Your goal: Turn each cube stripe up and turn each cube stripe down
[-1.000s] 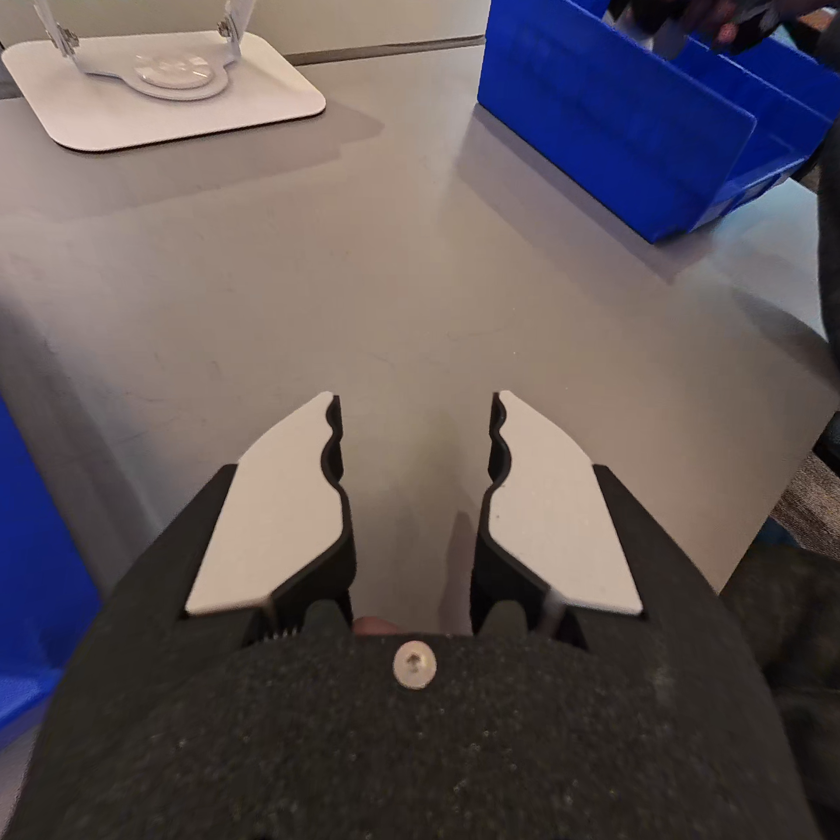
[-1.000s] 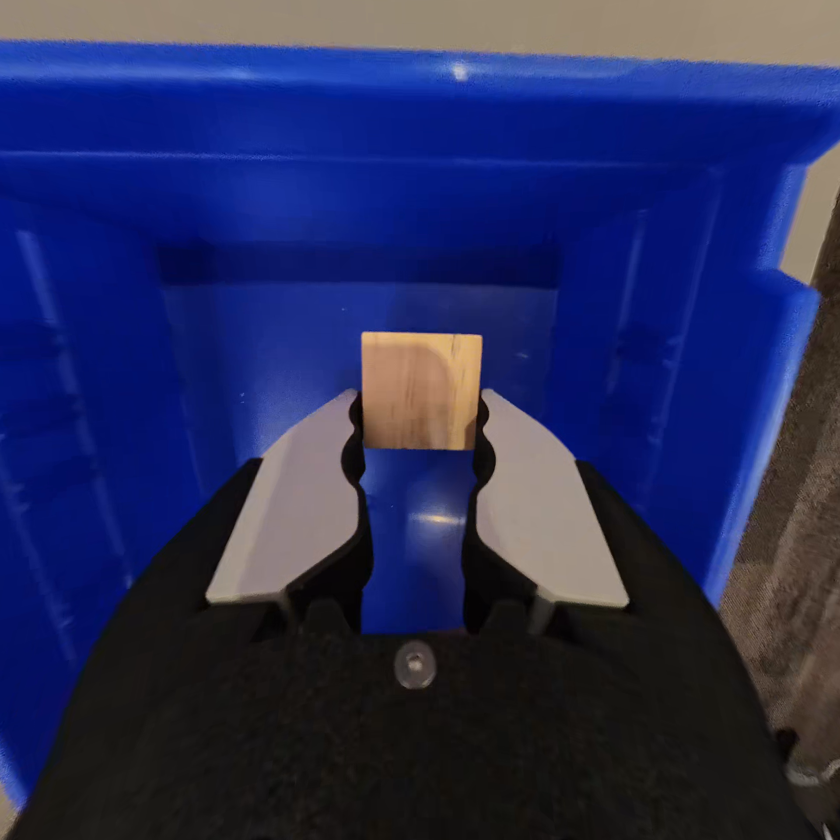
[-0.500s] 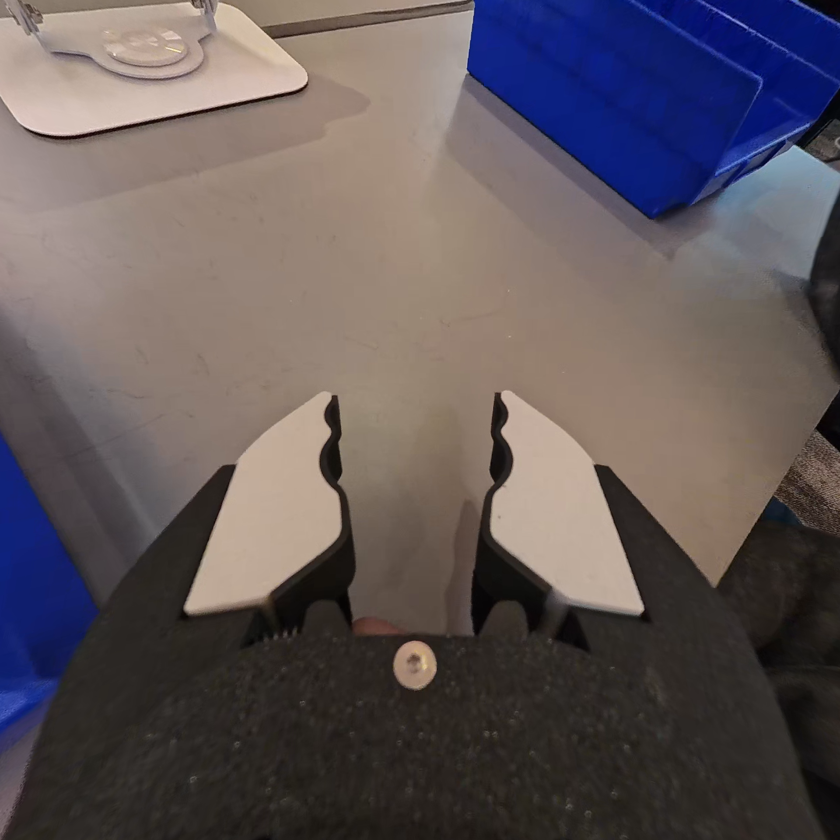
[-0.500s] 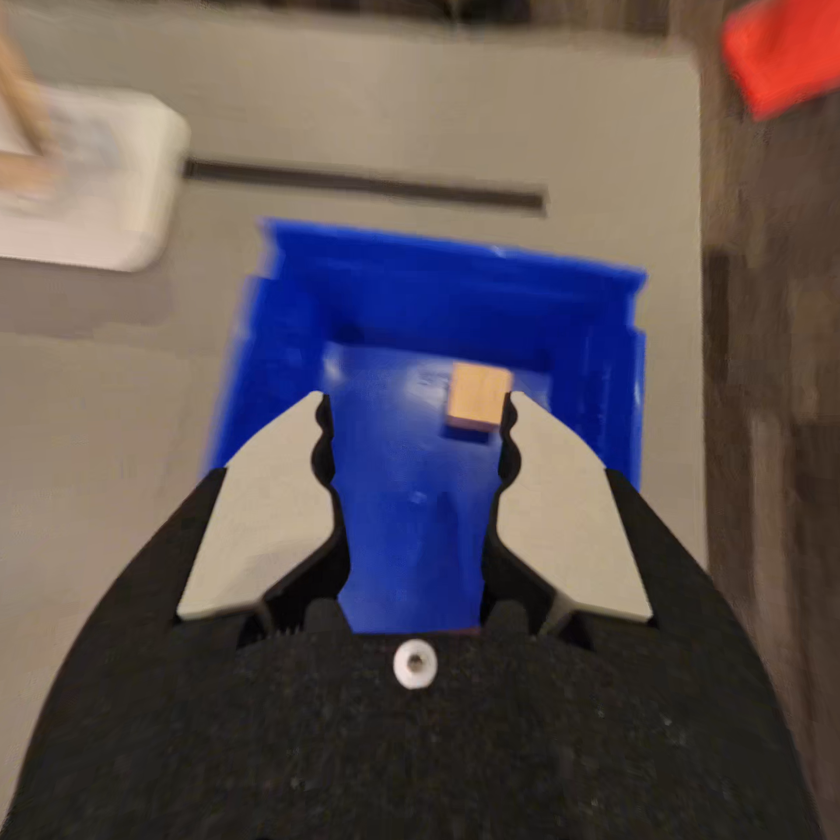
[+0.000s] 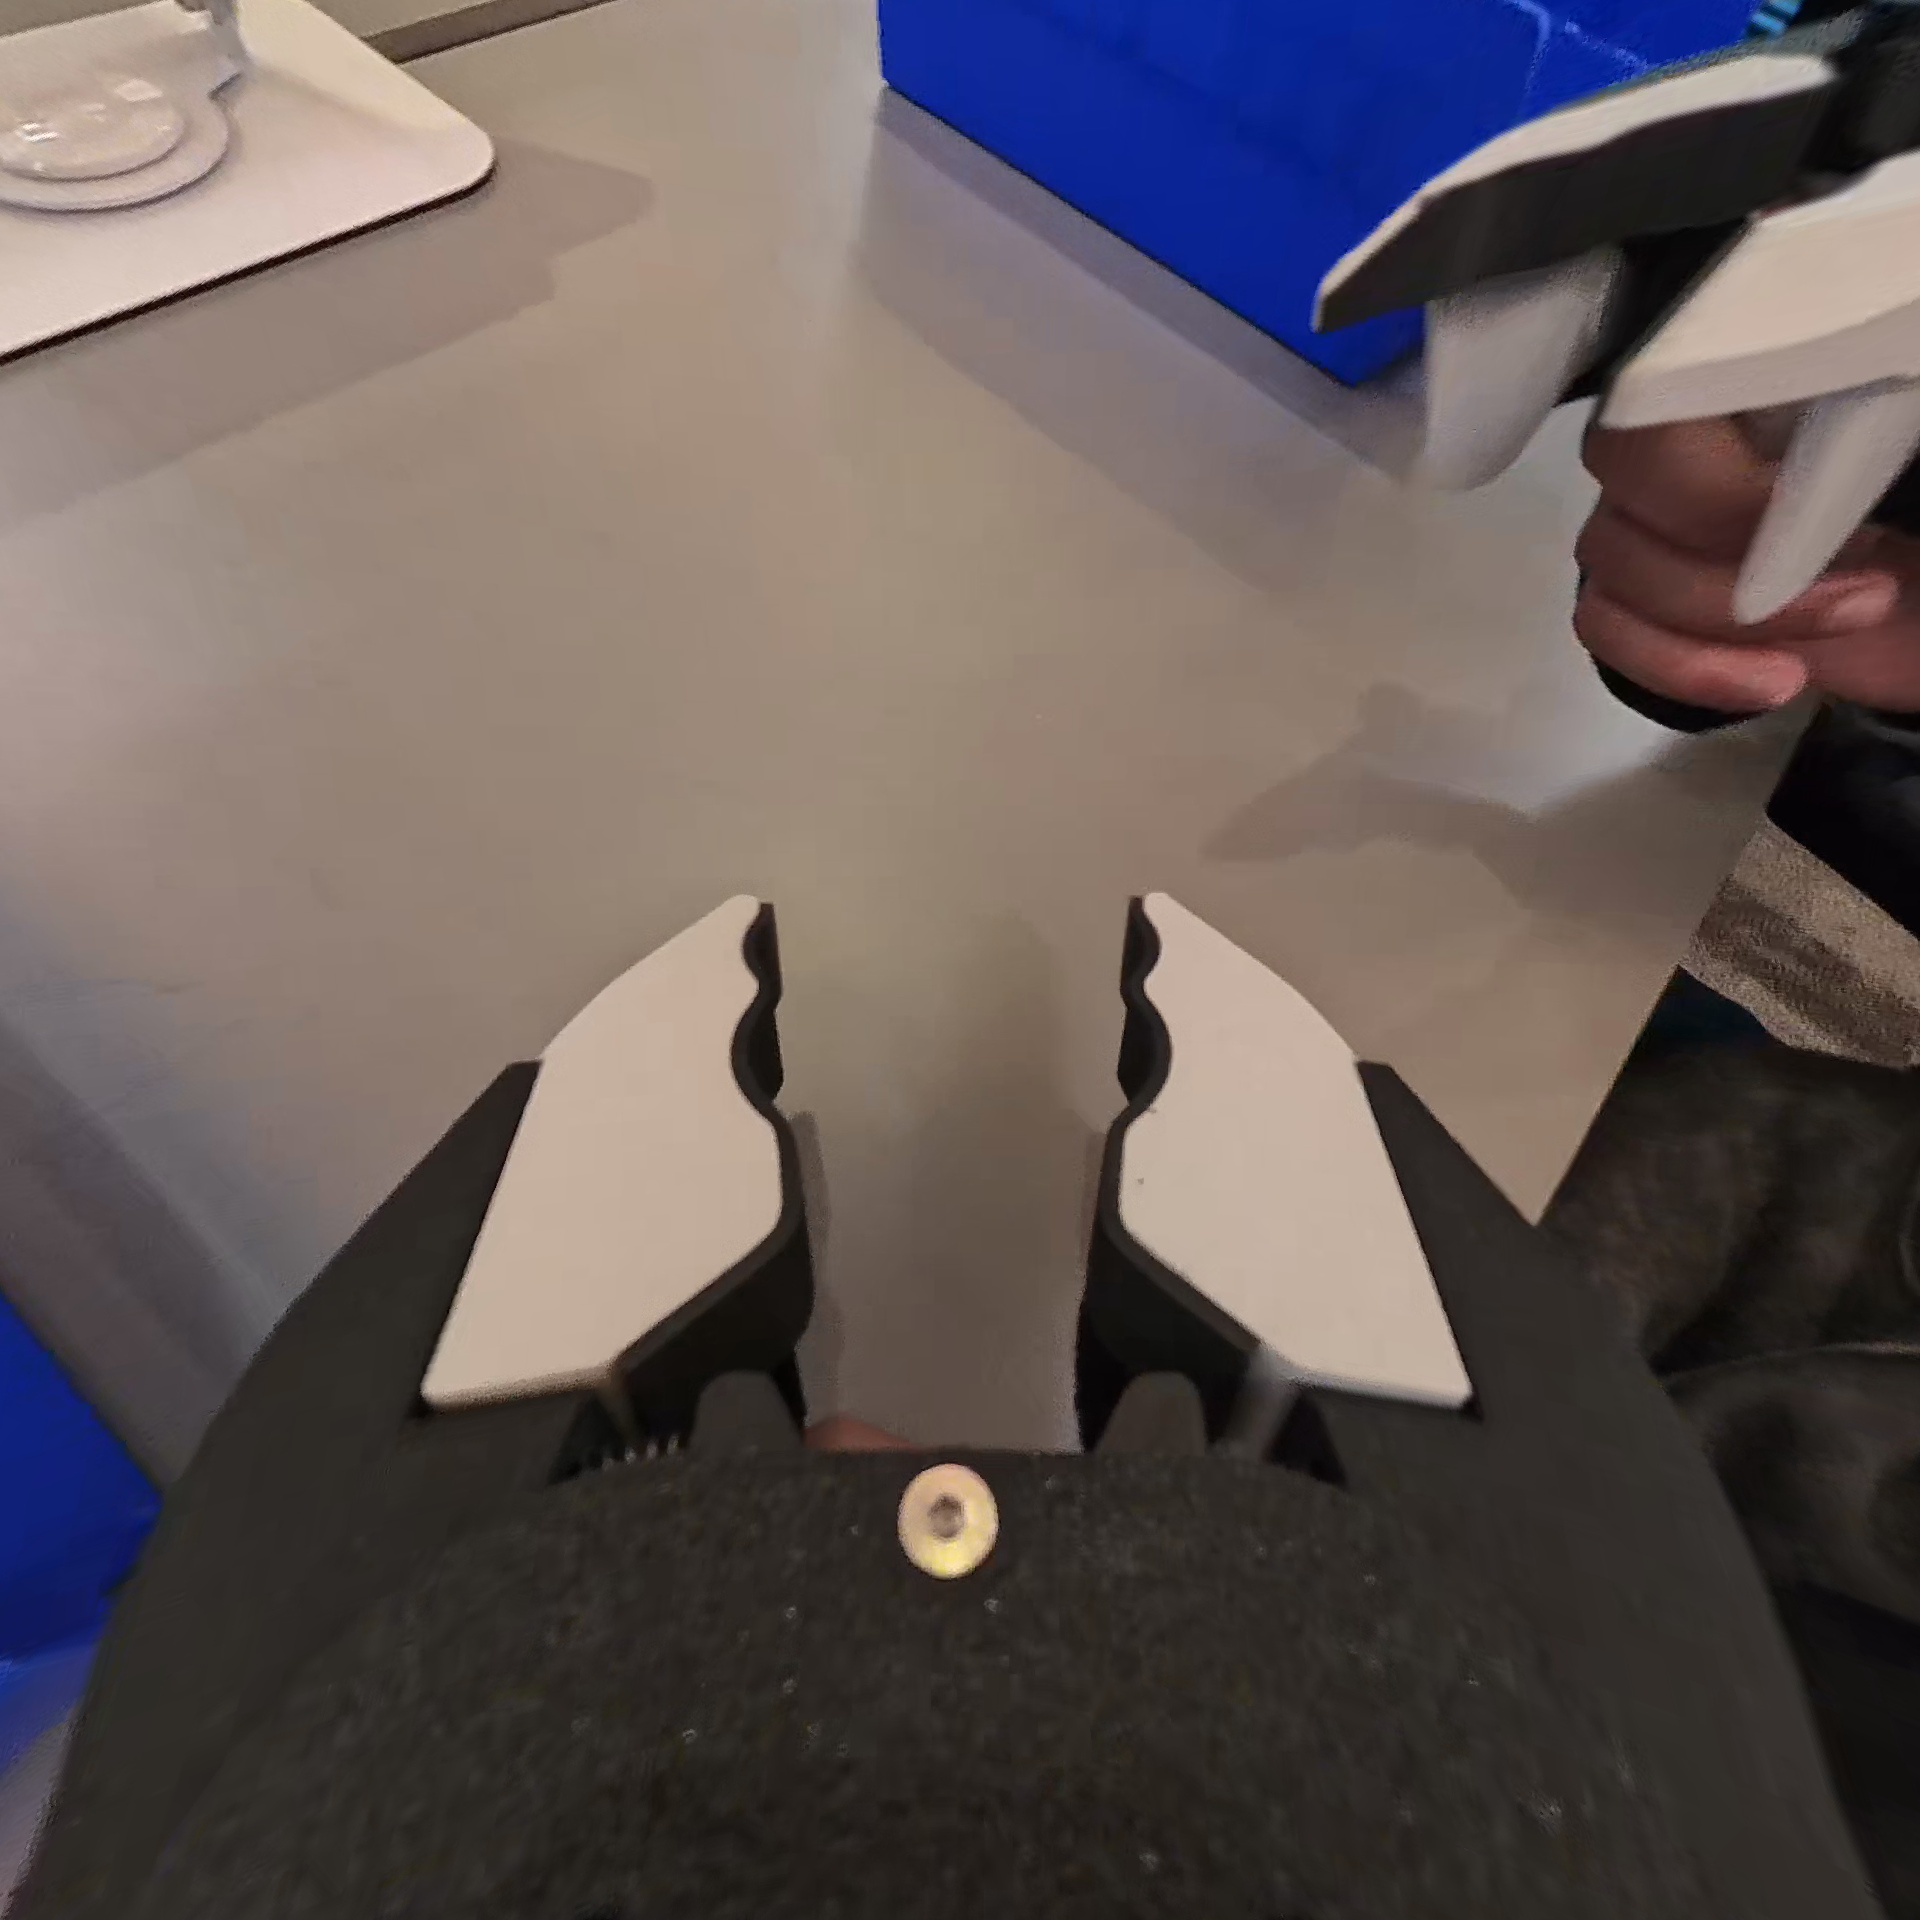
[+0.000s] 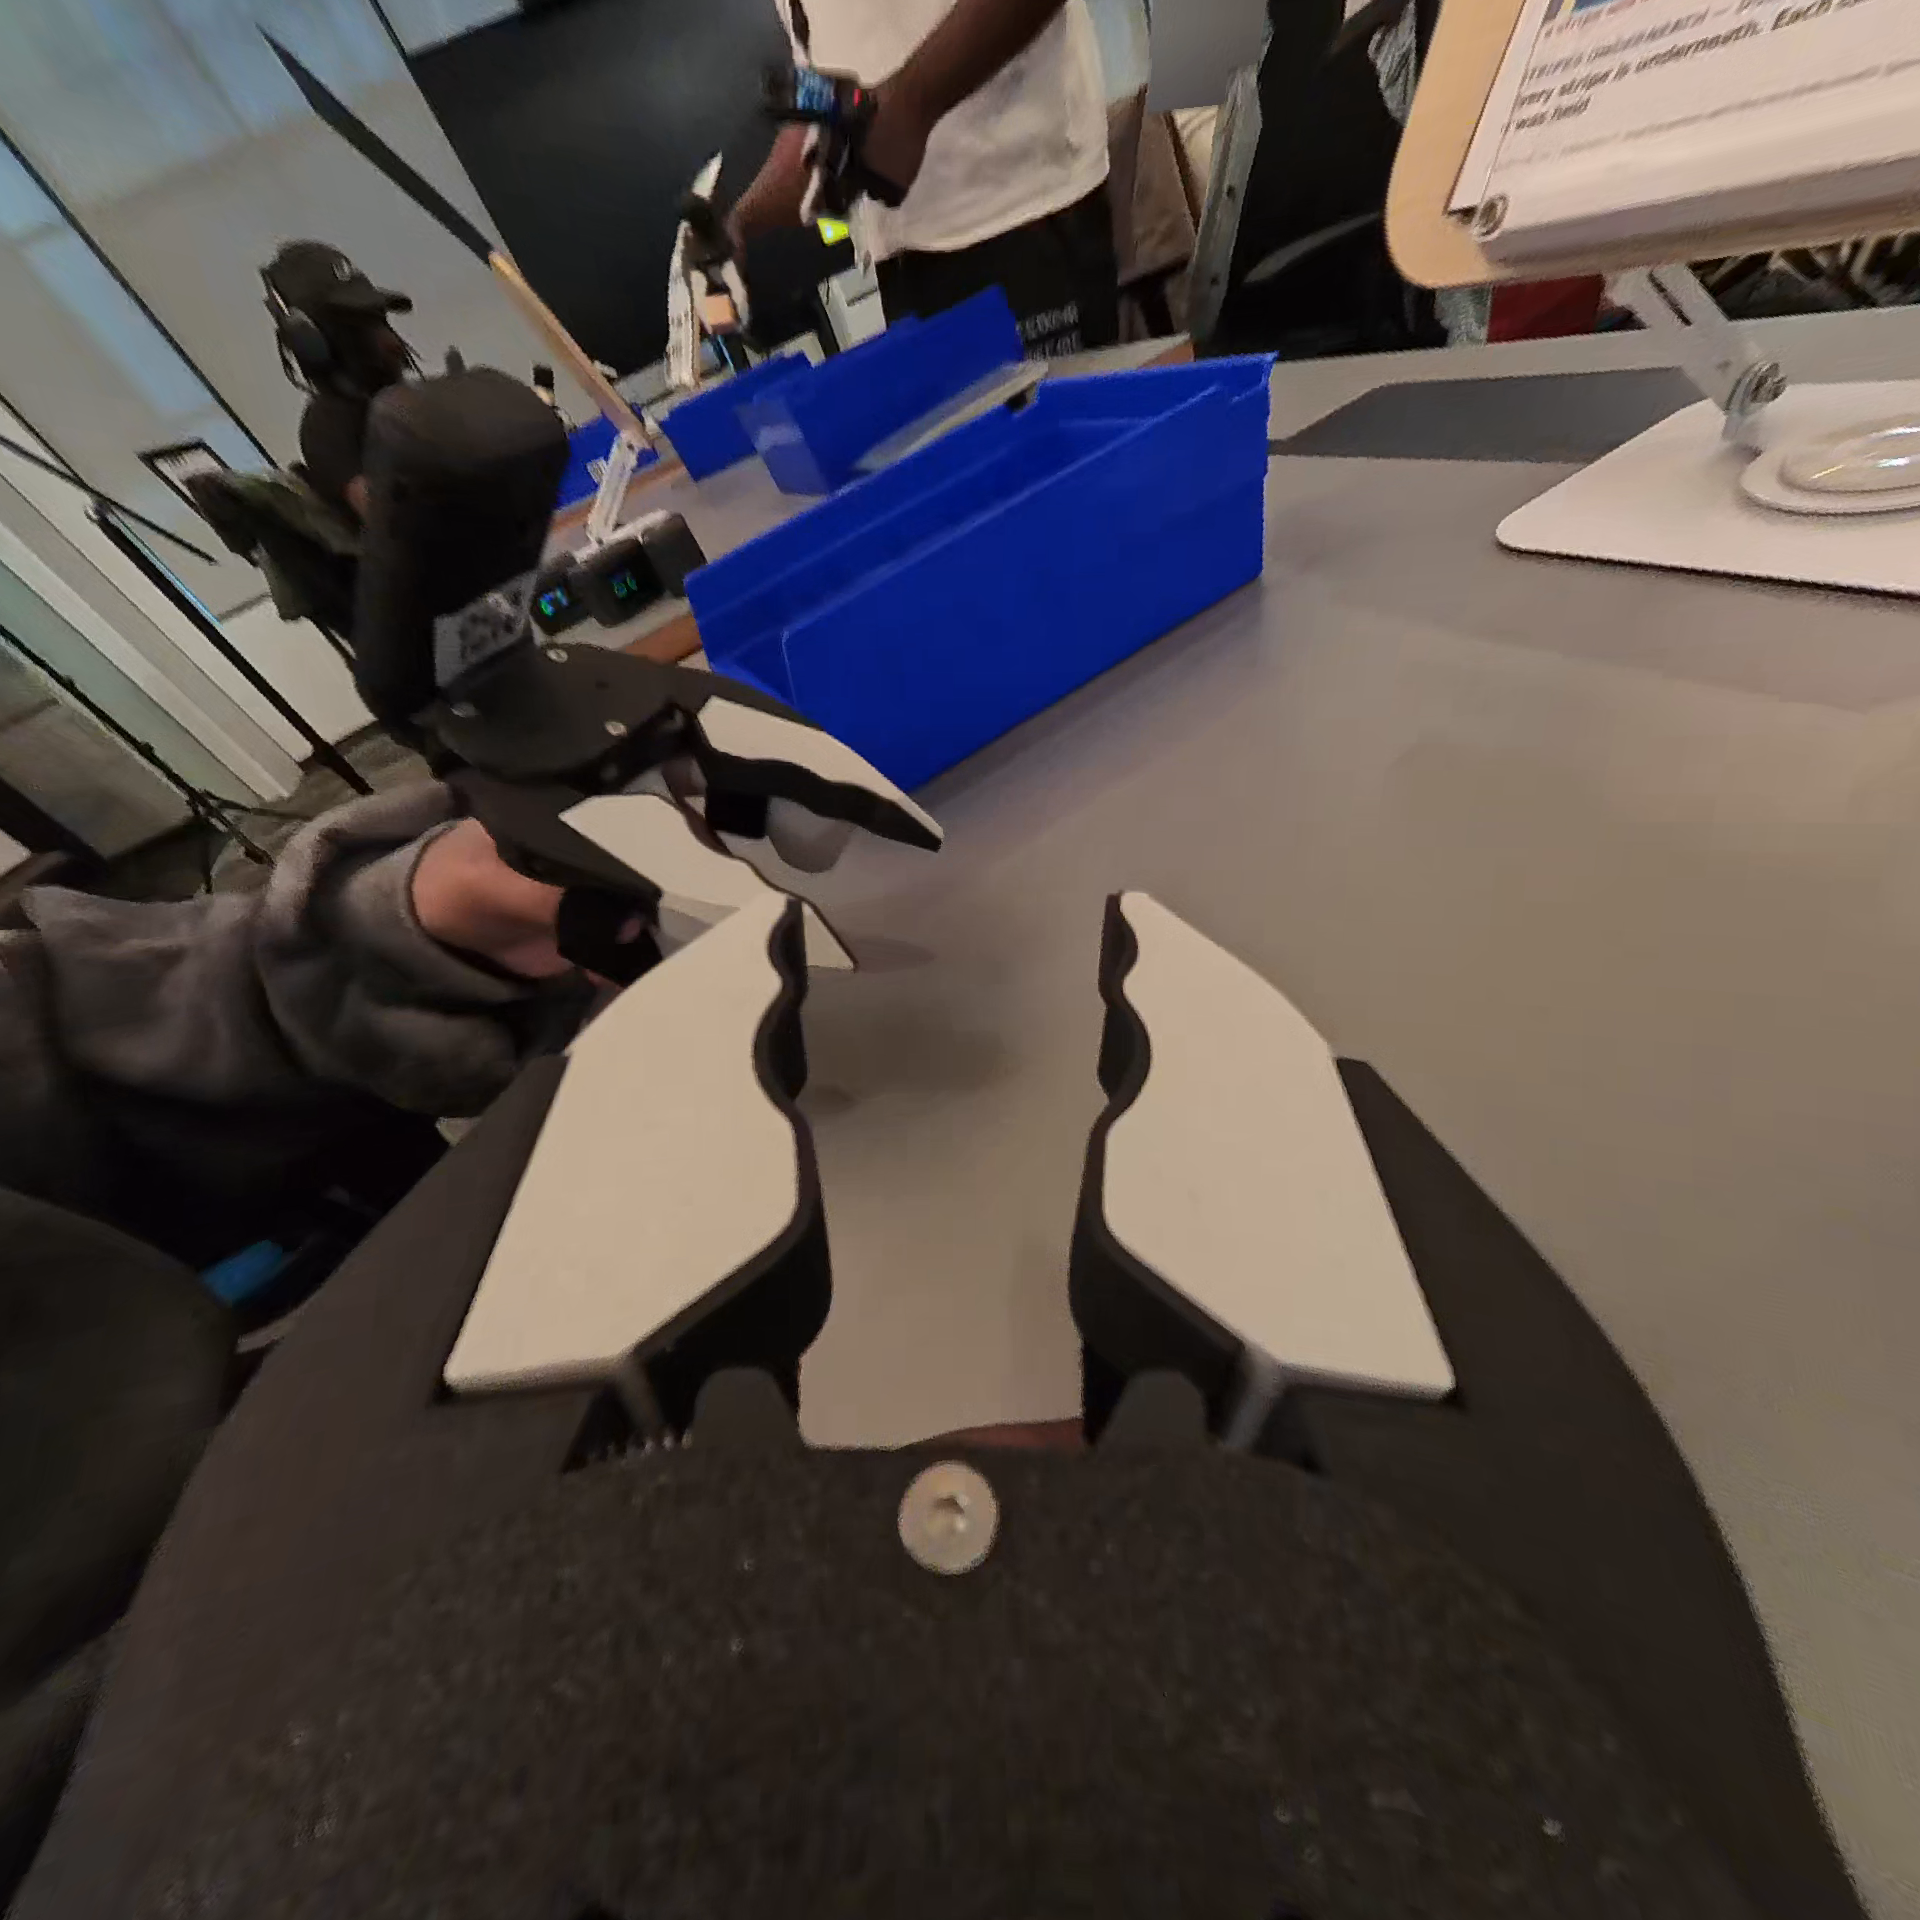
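Observation:
No cube shows in either view now. My left gripper point(image 5: 951, 904) is open and empty, low over the bare grey table point(image 5: 727, 623). My right gripper point(image 6: 951, 904) is open and empty too, over the middle of the table. In the left wrist view the right gripper point(image 5: 1465, 364) shows at the upper right with a hand under it, in front of a blue bin point(image 5: 1143, 156). In the right wrist view the left gripper point(image 6: 888, 899) shows at the left, held by a hand in a grey sleeve, jaws apart.
A second blue bin point(image 6: 987, 582) stands beyond the left gripper; its side shows in the left wrist view point(image 5: 52, 1507). A white stand base point(image 5: 208, 177) sits at the table's back point(image 6: 1714, 520). The table edge point(image 5: 1662, 1039) runs at the right. People stand at other tables behind.
My right gripper let go of the wooden cube in the blue bin, pulled out and swung over the table towards the left gripper. The left gripper stayed open and barely moved.

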Demonstrator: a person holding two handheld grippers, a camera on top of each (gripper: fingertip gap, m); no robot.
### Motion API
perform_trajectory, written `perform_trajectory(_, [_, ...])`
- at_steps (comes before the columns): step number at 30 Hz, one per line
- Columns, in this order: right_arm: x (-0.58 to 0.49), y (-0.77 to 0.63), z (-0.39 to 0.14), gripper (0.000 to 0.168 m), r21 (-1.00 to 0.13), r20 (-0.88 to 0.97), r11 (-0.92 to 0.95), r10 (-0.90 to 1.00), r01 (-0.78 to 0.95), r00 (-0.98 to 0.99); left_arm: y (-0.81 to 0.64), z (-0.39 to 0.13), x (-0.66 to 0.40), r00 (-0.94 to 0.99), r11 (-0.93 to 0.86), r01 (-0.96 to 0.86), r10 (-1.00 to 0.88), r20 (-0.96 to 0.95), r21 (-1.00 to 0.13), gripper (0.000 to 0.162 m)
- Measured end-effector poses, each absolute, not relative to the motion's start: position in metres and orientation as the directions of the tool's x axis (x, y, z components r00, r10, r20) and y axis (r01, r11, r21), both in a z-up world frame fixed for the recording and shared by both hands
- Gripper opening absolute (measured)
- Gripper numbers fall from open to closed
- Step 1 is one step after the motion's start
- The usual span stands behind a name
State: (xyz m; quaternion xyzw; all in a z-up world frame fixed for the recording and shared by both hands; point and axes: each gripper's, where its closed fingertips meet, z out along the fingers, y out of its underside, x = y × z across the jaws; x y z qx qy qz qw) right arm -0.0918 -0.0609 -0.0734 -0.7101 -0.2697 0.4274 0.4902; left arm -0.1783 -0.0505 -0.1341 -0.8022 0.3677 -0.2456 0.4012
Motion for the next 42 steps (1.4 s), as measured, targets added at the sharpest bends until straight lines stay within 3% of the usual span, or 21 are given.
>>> perform_trajectory(6, [-0.082, -0.059, -0.068, 0.052, -0.933, -0.320, -0.358, 0.796, -0.026, 0.514, -0.069, -0.077, -0.232, 0.514, -0.322, -0.436, -0.856, 0.061, -0.840, 0.063])
perform_trajectory(11, [-0.077, -0.055, -0.070, 0.050, -0.904, -0.402, -0.421, 0.780, -0.074, 0.479, -0.014, -0.049, -0.345, 0.501, -0.257, -0.712, -0.838, -0.217, -0.653, 0.059])
perform_trajectory(14, [-0.078, -0.053, -0.079, 0.047, -0.893, -0.416, -0.446, 0.772, -0.057, 0.481, 0.036, -0.065, -0.382, 0.406, -0.223, -0.844, -0.860, -0.310, -0.489, 0.059])
perform_trajectory(20, [-0.075, -0.052, -0.084, 0.045, -0.902, -0.384, -0.430, 0.767, -0.033, 0.514, 0.087, -0.130, -0.406, 0.330, -0.280, -0.924, -0.928, -0.173, -0.259, 0.066])
perform_trajectory(25, [-0.072, -0.049, -0.086, 0.044, -0.889, -0.417, -0.455, 0.754, -0.055, 0.507, 0.102, -0.164, -0.423, 0.303, -0.288, -0.952, -0.938, -0.169, -0.107, 0.070])
perform_trajectory(28, [-0.074, -0.048, -0.089, 0.044, -0.874, -0.447, -0.482, 0.749, -0.062, 0.489, 0.103, -0.177, -0.423, 0.302, -0.293, -0.952, -0.944, -0.133, -0.086, 0.060])
perform_trajectory(29, [-0.074, -0.048, -0.091, 0.044, -0.871, -0.452, -0.488, 0.747, -0.060, 0.487, 0.103, -0.180, -0.423, 0.294, -0.286, -0.955, -0.947, -0.126, -0.079, 0.046])
perform_trajectory(36, [-0.071, -0.048, -0.088, 0.043, -0.871, -0.451, -0.487, 0.745, -0.061, 0.491, 0.098, -0.153, -0.411, 0.313, -0.293, -0.941, -0.944, -0.106, -0.171, 0.045])
perform_trajectory(39, [-0.069, -0.048, -0.085, 0.042, -0.872, -0.453, -0.484, 0.745, -0.071, 0.489, 0.097, -0.114, -0.406, 0.384, -0.331, -0.885, -0.916, -0.112, -0.327, 0.045])
perform_trajectory(42, [-0.066, -0.046, -0.084, 0.041, -0.869, -0.461, -0.487, 0.738, -0.084, 0.493, 0.095, -0.069, -0.383, 0.486, -0.386, -0.720, -0.874, -0.022, -0.576, 0.045])
